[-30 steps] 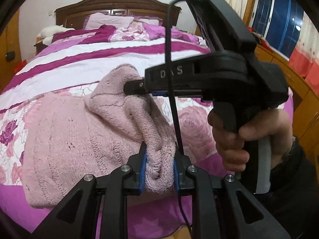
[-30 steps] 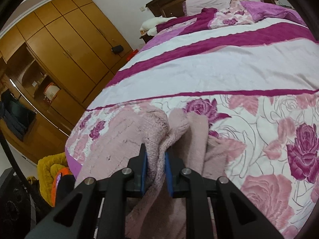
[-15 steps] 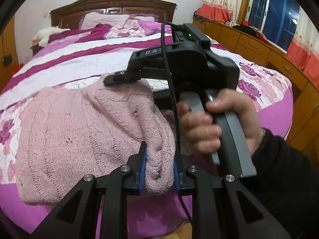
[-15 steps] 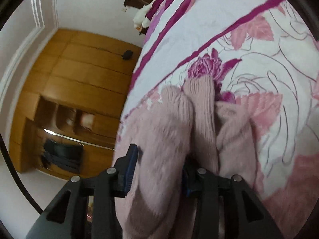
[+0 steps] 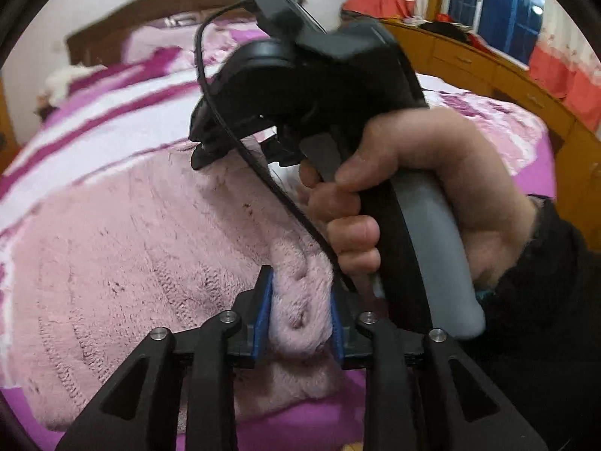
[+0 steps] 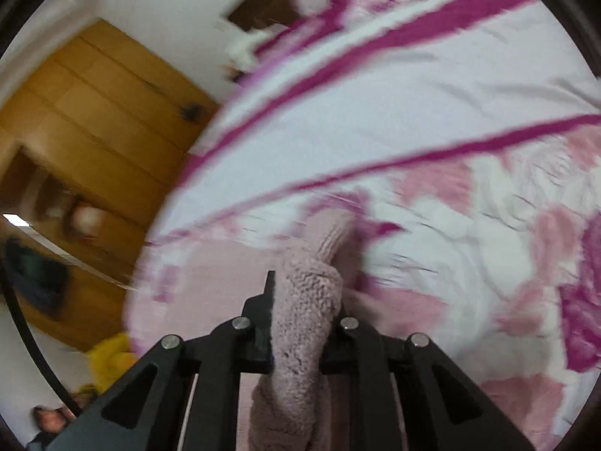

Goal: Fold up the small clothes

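Two hand-held grippers each pinch a bunch of the same pink knitted sweater point(image 5: 124, 263), which lies spread on the bed point(image 6: 394, 86) near its foot edge. The left hand-held gripper point(image 5: 300, 317) has its blue pads pressed against a thick fold of the knit, with its jaws nearly together and the wool bulging out between and above them. The rest of the garment spreads away to the left in the left wrist view, ribbed side up, over the floral part of the bedspread point(image 6: 488, 206).

The right hand-held gripper point(image 6: 302, 319) has just been closing its jaws, and a rolled wad of the sweater sits clamped between them; the wool runs up past the tips toward the bedspread and hangs down in a twist below the jaws. In the left wrist view the same right-hand tool fills the middle of the picture, its black body tilted down toward the sweater, a black cable point(image 5: 240, 143) running along it. The person's right hand point(image 5: 409, 191) wraps the grey handle, fingers on the trigger, with a dark sleeve point(image 5: 544, 300) behind the wrist.

Beyond the sweater the bedspread shows white and magenta stripes reaching to a dark wooden headboard point(image 5: 157, 11). Wooden wardrobe doors point(image 6: 97, 120) stand beside the bed, blurred in the right wrist view.
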{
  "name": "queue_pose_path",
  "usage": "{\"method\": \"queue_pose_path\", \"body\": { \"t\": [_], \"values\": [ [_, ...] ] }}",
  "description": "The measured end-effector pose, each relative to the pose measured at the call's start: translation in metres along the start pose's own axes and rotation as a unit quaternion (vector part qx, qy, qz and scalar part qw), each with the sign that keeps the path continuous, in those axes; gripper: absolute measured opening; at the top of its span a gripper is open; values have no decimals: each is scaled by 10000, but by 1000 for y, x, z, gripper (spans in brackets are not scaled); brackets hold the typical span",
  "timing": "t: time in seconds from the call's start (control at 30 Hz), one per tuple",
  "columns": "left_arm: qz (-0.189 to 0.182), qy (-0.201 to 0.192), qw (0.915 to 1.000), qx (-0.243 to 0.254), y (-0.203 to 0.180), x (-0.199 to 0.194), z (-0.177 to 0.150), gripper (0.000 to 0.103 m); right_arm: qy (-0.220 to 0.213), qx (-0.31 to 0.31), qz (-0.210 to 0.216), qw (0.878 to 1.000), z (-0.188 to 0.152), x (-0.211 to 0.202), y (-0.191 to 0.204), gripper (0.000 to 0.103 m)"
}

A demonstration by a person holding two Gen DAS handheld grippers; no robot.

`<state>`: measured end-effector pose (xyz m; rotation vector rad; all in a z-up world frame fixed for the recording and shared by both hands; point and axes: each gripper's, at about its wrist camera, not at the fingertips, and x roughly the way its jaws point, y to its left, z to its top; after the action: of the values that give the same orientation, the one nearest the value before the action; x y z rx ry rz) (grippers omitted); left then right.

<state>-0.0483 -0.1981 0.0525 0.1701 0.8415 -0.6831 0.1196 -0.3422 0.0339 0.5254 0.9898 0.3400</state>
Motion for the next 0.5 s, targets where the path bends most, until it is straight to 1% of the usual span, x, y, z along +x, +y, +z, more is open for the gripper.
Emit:
{"method": "queue_pose_path", "body": {
  "t": [0.03, 0.07, 0.1, 0.13, 0.17, 0.2, 0.23, 0.27, 0.3, 0.33, 0.37, 0.4, 0.43, 0.5],
  "values": [
    [-250, -6, 9997, -58, 7, -8, -1, 5, 16, 29, -45, 10000, -1, 0, -3, 20],
    [-533, -2, 9984, -164, 15, -16, -3, 5, -7, 82, -42, 10000, -1, -2, -7, 21],
    [-1033, 4, 9938, -421, 30, -30, -7, 5, -32, 125, -19, 9999, -1, -6, -9, 21],
    [-1294, -26, 9897, -613, 40, -41, -11, 5, -84, 159, 2, 9998, -1, -12, -11, 23],
    [-1438, -110, 9862, -810, 52, -53, -16, 5, -117, 165, -4, 9998, -1, -16, -12, 23],
    [-1374, -289, 9853, -974, 65, -70, -22, 5, -125, 166, -34, 9998, -3, -20, -12, 25],
    [-1137, -553, 9863, -1056, 76, -89, -29, 5, -92, 170, -47, 9998, -5, -22, -14, 26],
    [-857, -799, 9876, -1047, 85, -105, -36, 9, -40, 187, -32, 9998, -7, -25, -14, 27],
    [-539, -1061, 9884, -946, 92, -122, -45, 13, -4, 194, 17, 9998, -10, -27, -14, 30],
    [-404, -1219, 9885, -797, 96, -131, -52, 23, 18, 190, 62, 9998, -14, -31, -14, 35],
    [-333, -1273, 9899, -519, 99, -137, -62, 33, 43, 198, 114, 9997, -23, -35, -13, 38],
    [-221, -1183, 9921, -353, 100, -137, -67, 33, 66, 262, 206, 9994, -33, -38, -13, 45],
    [-15, -1029, 9944, -232, 106, -136, -73, 33, 94, 398, 369, 9985, -40, -40, -14, 52],
    [174, -793, 9965, -199, 118, -127, -83, 33, 219, 737, 638, 9950, -53, -41, -15, 56]
  ]
}}
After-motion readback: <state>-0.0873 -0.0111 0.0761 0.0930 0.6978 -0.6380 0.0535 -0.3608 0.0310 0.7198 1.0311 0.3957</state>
